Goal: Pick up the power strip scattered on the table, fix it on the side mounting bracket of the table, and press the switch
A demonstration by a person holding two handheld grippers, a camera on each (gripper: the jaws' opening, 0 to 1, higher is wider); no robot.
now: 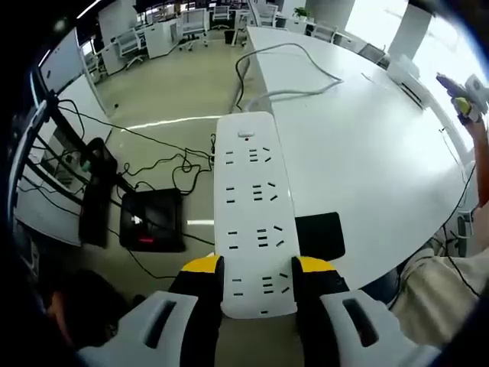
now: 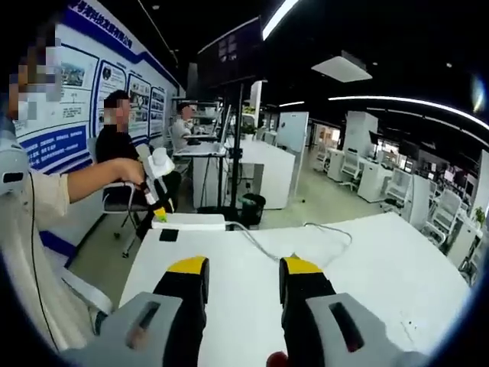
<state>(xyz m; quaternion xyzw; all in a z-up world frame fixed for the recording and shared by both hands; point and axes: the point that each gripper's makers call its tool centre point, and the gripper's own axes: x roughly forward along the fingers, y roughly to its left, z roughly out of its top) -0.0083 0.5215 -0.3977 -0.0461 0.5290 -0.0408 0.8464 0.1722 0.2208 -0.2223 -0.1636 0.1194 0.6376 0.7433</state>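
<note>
My left gripper (image 1: 258,267) is shut on the near end of a white power strip (image 1: 252,206), which it holds over the edge of the white table (image 1: 367,153) with the sockets facing up. The strip's grey cable (image 1: 290,84) trails across the table. A black patch (image 1: 321,233) lies on the table edge just right of the strip. In the right gripper view the power strip (image 2: 187,222) hangs at the table's far left corner, beside the black patch (image 2: 169,235). My right gripper (image 2: 243,275) is open above the table (image 2: 367,283), holding nothing.
On the floor to the left lie a black box (image 1: 153,222) and tangled cables (image 1: 164,164), next to a desk frame (image 1: 53,153). A person's arm (image 2: 92,180) reaches in from the left. Seated people (image 2: 114,141) and desks (image 2: 252,172) are behind the table.
</note>
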